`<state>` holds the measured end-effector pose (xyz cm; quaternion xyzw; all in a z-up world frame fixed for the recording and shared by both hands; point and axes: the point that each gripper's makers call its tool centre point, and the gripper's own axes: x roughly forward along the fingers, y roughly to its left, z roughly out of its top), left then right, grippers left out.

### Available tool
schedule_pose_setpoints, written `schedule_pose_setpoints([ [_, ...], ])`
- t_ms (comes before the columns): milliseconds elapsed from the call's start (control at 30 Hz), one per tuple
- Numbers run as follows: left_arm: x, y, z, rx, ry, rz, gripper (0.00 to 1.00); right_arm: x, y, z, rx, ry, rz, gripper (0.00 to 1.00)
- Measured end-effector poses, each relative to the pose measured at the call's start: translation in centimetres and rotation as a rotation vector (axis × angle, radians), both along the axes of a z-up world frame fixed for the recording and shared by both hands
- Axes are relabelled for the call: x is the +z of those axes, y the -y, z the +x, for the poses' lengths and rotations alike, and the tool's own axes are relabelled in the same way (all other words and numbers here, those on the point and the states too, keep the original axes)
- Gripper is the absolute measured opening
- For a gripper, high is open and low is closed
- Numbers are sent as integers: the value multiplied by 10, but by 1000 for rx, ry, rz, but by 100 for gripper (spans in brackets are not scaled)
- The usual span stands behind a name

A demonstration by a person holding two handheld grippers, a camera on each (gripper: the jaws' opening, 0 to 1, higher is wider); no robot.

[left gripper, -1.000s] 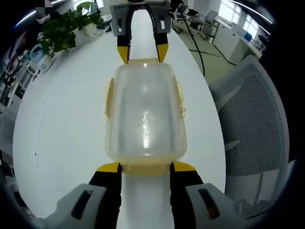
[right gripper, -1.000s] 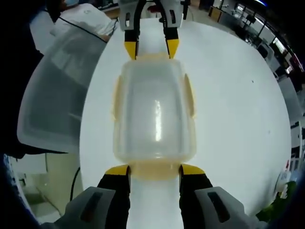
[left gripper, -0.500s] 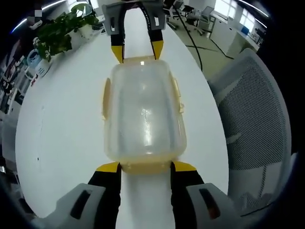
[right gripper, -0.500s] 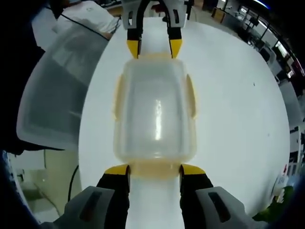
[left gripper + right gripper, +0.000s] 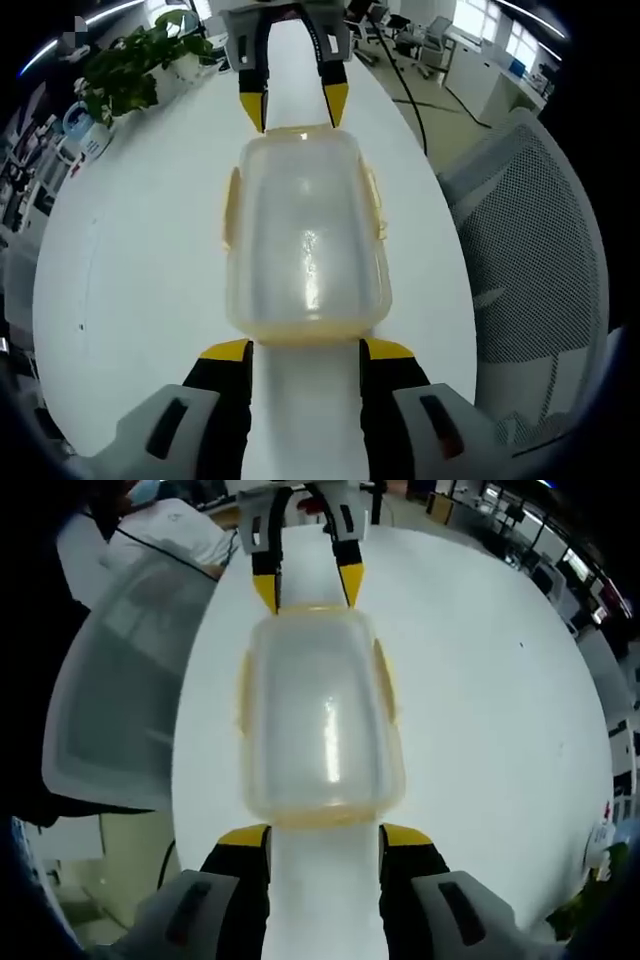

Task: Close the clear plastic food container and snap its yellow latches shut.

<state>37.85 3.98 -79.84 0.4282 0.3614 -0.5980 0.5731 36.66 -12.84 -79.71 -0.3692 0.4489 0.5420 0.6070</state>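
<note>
I have the clear food container (image 5: 305, 245) lying lengthwise on the white desk (image 5: 140, 280), lid on, with one tool at each short end. My left tool (image 5: 304, 352) sits with its jaws spread and nothing between them, the yellow tips just short of the near end latch (image 5: 300, 333); I judge it is placed there to press that latch down or to brace the box. At the far end, in the left gripper view, the right tool (image 5: 295, 105) meets the opposite rim, jaws likewise apart. The side latches (image 5: 377, 205) lie against the walls, though I cannot tell whether they have clicked home.

In the right gripper view the same box (image 5: 320, 715) runs away from my right tool (image 5: 325, 836), which is released and empty, its tips flanking the near end latch (image 5: 322, 820) without clearly touching it. Working from both ends seems meant to stop the box sliding on the smooth desk.

Around it: a potted plant (image 5: 135, 60) beyond the left edge of the desk, a mesh office chair (image 5: 540, 250) close on the right. A large translucent bin (image 5: 120, 680) sits beside the desk in the right gripper view. Nothing stands in the way of either latch.
</note>
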Motion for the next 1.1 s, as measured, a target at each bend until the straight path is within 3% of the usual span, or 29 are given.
schedule_pose_setpoints([
  [167, 0, -2, -1, 16, -4, 0, 42, 0, -1, -3, -23, -6, 11, 40],
  [333, 4, 1, -4, 87, -42, -23, 41, 1, -2, -5, -104, -36, 25, 40],
  [533, 9, 5, -5, 254, -136, -44, 36, 8, -7, 0, -279, -89, 73, 40],
  [633, 9, 4, -5, 334, -173, -42, 39, 9, -9, 3, -342, -100, 83, 41],
  [767, 3, 0, -3, 366, -179, -26, 40, 7, -10, 6, -372, -92, 71, 40],
  [1100, 7, -1, -3, 505, -244, -61, 38, 6, -11, 5, -423, -97, 67, 37],
])
